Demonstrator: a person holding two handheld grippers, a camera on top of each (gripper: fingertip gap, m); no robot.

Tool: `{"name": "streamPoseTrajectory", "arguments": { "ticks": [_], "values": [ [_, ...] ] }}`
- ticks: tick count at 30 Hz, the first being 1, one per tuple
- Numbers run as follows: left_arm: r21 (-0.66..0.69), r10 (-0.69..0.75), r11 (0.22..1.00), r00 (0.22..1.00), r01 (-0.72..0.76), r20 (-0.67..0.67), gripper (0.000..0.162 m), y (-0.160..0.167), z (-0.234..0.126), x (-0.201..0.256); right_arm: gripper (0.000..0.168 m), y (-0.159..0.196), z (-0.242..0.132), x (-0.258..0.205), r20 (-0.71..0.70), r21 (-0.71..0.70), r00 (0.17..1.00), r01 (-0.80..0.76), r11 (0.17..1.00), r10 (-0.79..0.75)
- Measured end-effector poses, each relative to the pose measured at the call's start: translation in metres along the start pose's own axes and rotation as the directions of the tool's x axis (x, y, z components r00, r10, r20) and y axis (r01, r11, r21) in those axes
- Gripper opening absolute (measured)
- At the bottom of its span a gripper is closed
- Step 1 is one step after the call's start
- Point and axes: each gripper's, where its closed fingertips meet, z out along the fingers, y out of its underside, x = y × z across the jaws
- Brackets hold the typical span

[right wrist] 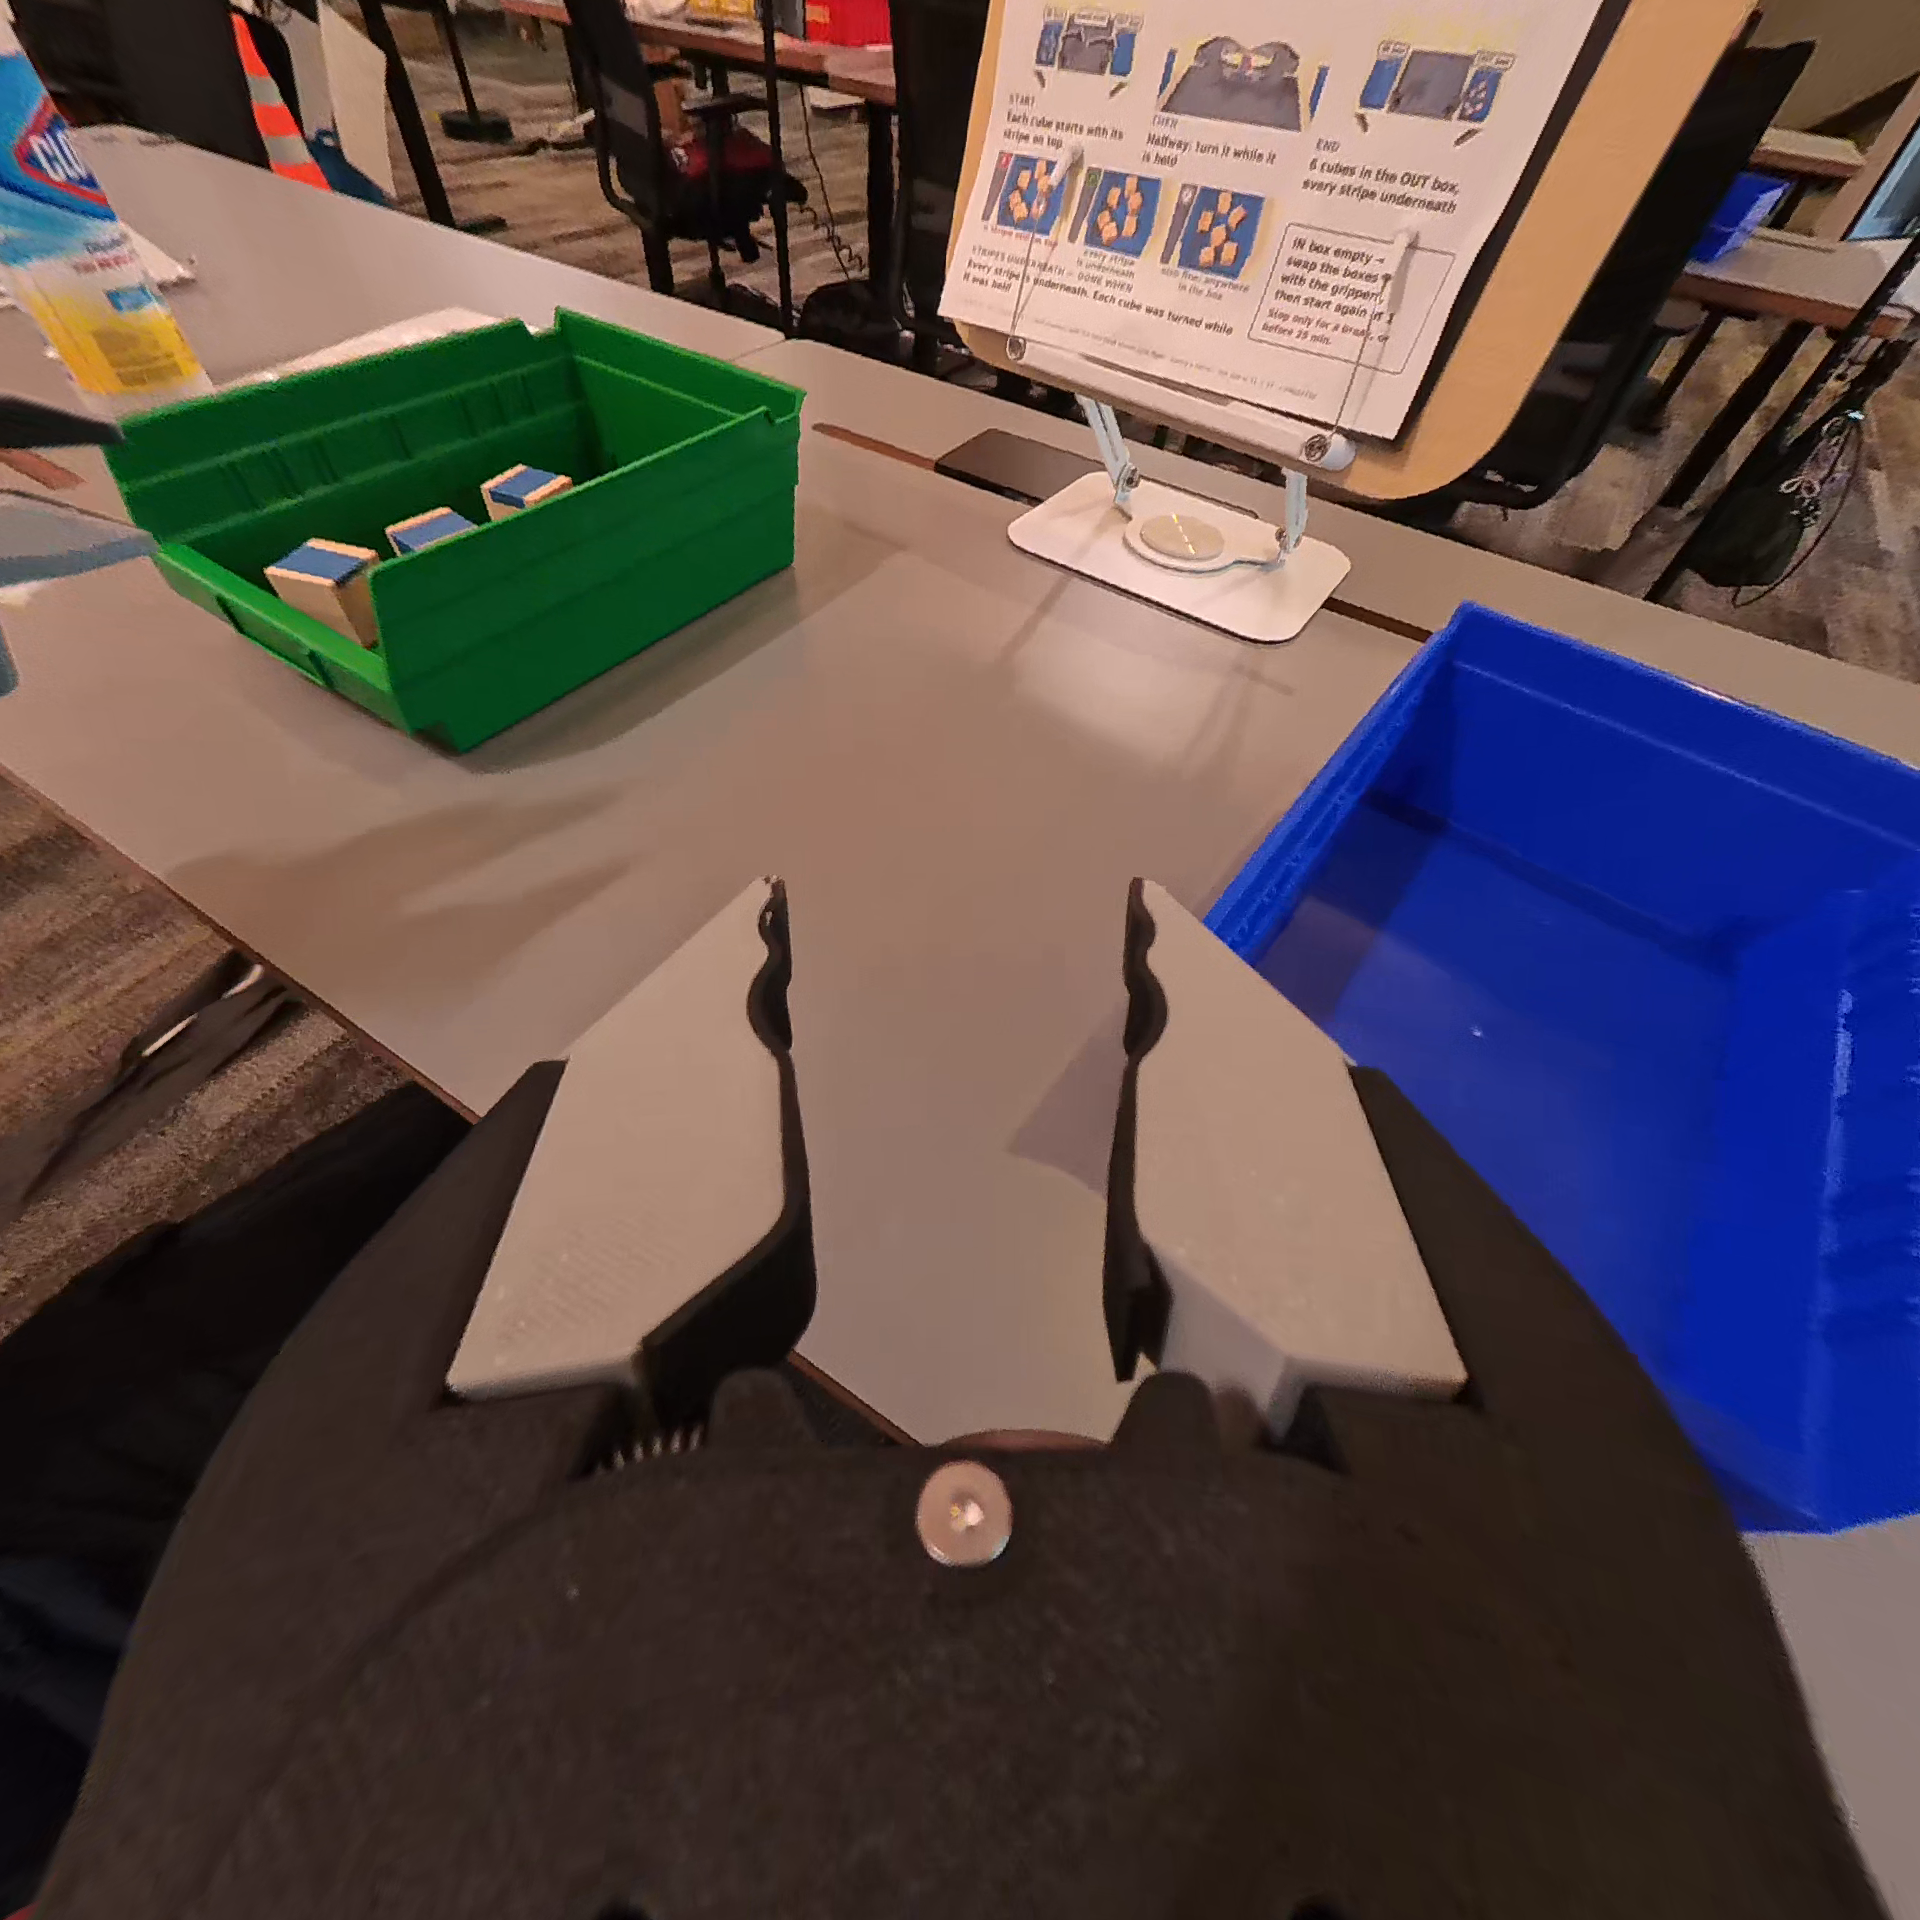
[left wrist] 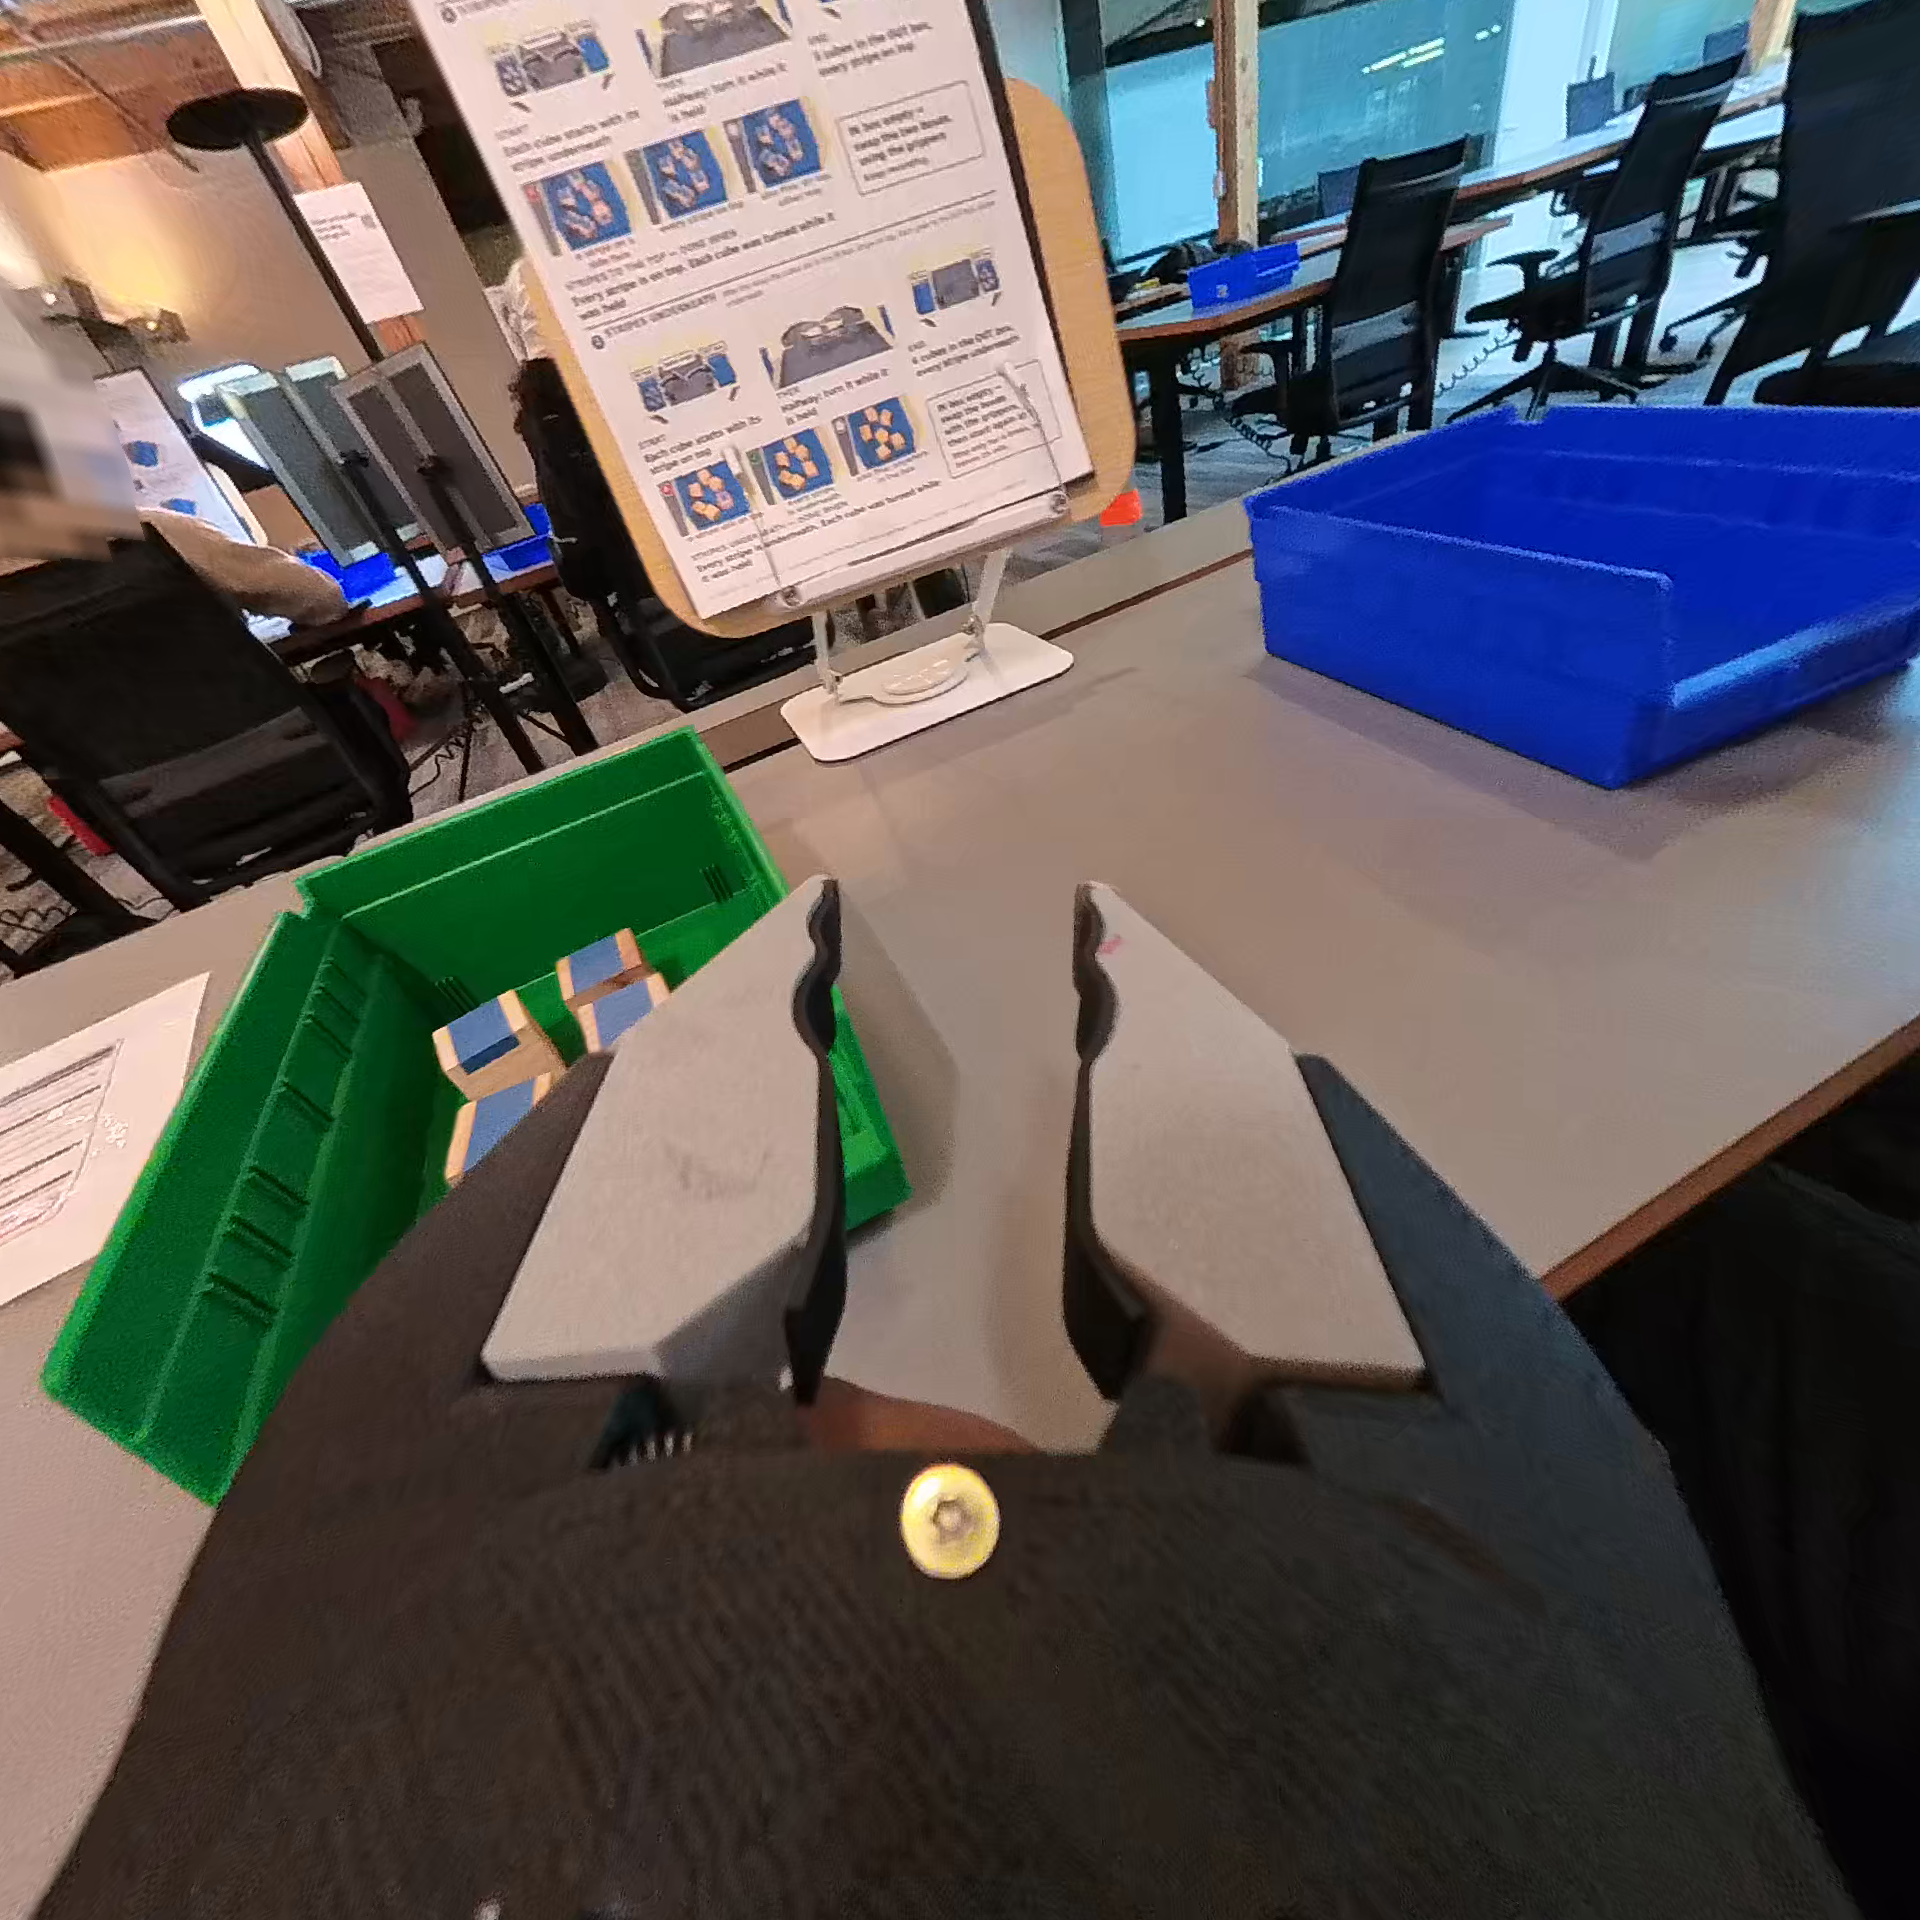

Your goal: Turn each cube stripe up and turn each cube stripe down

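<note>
We see three cubes (right wrist: 426, 535) stripe-up in the green bin (right wrist: 582, 613), the blue bin (right wrist: 1558, 727) bare, both grippers' fingers (left wrist: 707, 1122) apart and holding nothing: work barely begun.

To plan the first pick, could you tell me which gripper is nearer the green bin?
Left. The left gripper hovers at the green bin; the right gripper sits farther off, beside the blue bin.
</note>
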Motion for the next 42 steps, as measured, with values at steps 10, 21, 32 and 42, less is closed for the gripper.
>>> {"name": "streamPoseTrajectory", "arguments": {
  "ticks": [10, 21, 32, 42],
  "values": [
    [0.097, -0.065, 0.993, 0.998, 0.066, -0.011, 0.040, -0.038, 0.008, -0.031, 0.059, -0.024, 0.015, 0.005, 0.105, 0.080, 0.993, -0.057, 0.995, 0.048],
    [0.070, -0.126, 0.988, 0.986, 0.135, -0.113, 0.047, -0.031, 0.075, -0.062, 0.061, -0.042, 0.084, 0.045, 0.210, 0.063, 0.977, -0.041, 0.997, 0.027],
    [0.035, -0.061, 0.998, 0.991, 0.058, 0.118, 0.051, -0.028, 0.085, -0.094, 0.061, -0.057, 0.098, 0.046, 0.177, 0.029, 0.984, -0.031, 0.999, 0.025],
    [0.003, -0.077, 0.997, 0.988, 0.077, 0.135, 0.049, -0.012, 0.052, -0.105, 0.062, -0.028, 0.085, 0.045, 0.071, -0.090, 0.998, 0.007, 0.996, -0.001]
  ]
}}
